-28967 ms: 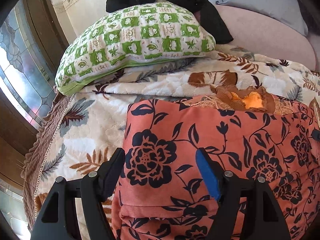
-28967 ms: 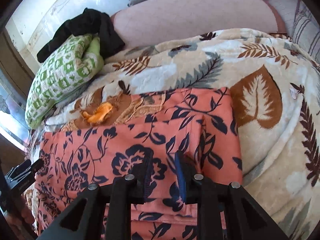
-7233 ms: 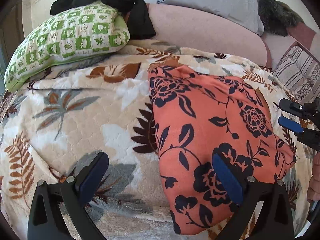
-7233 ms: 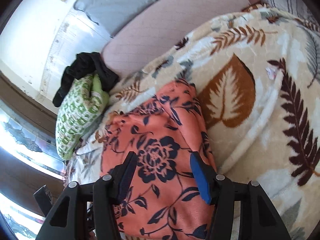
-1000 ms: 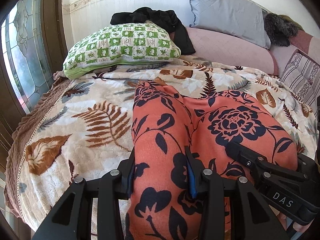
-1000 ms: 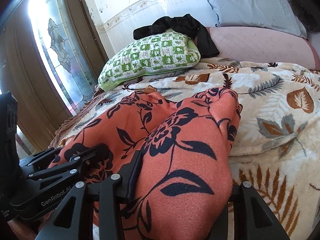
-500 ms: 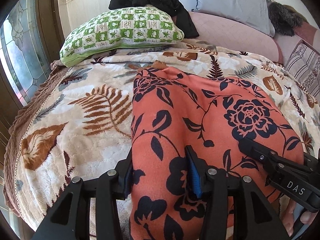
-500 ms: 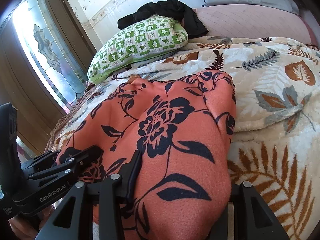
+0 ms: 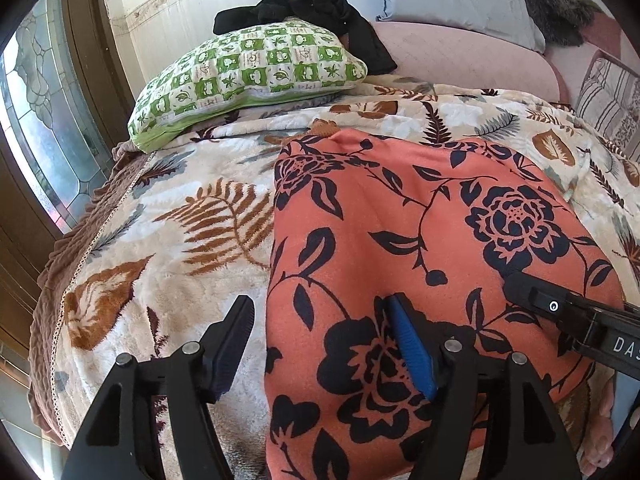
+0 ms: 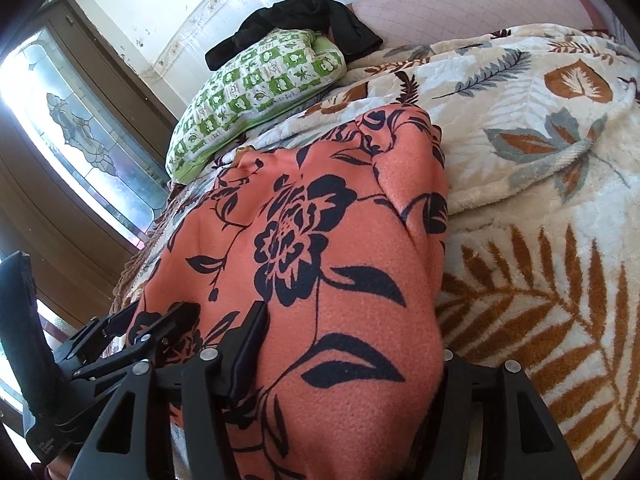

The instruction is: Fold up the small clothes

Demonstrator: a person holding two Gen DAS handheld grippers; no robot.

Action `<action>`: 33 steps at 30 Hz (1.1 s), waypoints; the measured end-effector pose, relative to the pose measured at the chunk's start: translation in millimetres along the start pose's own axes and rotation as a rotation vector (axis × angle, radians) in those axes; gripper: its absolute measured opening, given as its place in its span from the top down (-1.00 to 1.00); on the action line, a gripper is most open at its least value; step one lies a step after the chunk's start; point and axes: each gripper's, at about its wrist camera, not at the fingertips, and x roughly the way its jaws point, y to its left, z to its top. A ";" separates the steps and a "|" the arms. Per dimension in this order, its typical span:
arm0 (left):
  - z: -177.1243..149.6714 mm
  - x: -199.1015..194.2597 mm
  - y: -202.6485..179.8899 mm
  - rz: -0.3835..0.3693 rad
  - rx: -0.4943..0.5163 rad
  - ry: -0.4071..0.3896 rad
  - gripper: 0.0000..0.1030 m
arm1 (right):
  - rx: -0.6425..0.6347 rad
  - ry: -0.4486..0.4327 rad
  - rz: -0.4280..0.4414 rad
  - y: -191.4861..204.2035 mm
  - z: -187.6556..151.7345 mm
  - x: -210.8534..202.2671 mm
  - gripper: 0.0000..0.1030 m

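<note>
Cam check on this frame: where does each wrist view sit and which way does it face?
Left wrist: on the left gripper, angled down across the bed at the orange floral garment; own jaws opening, garment's left edge between them; right gripper and some fingers at lower right.
Right wrist: on the right gripper, angled down over the same garment; jaws opening around a fold; left gripper at lower left.
Shared: garment, green checked pillow, leaf-print blanket.

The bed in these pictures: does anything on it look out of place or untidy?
Yes. A black garment lies crumpled across the top of the green checked pillow, one end trailing behind it. The folded orange floral garment lies flat on the leaf-print blanket.
</note>
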 end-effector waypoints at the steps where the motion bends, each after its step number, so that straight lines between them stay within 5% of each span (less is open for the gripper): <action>1: -0.4 0.7 2.0 0.005 -0.006 0.001 -0.52 | 0.000 0.001 0.002 -0.5 -0.6 -0.8 -0.25; 21: -3.7 4.0 11.4 -0.055 0.003 -0.005 -0.64 | -0.050 0.055 0.036 -7.3 -12.4 -20.8 -0.36; 28: -1.8 -4.4 11.5 -0.033 0.036 0.008 -0.70 | -0.088 0.108 0.020 -7.5 -18.7 -35.3 -0.38; 33: 4.7 -27.4 15.7 0.023 0.078 -0.070 -0.70 | -0.130 0.131 -0.055 -13.0 -9.5 -69.6 -0.40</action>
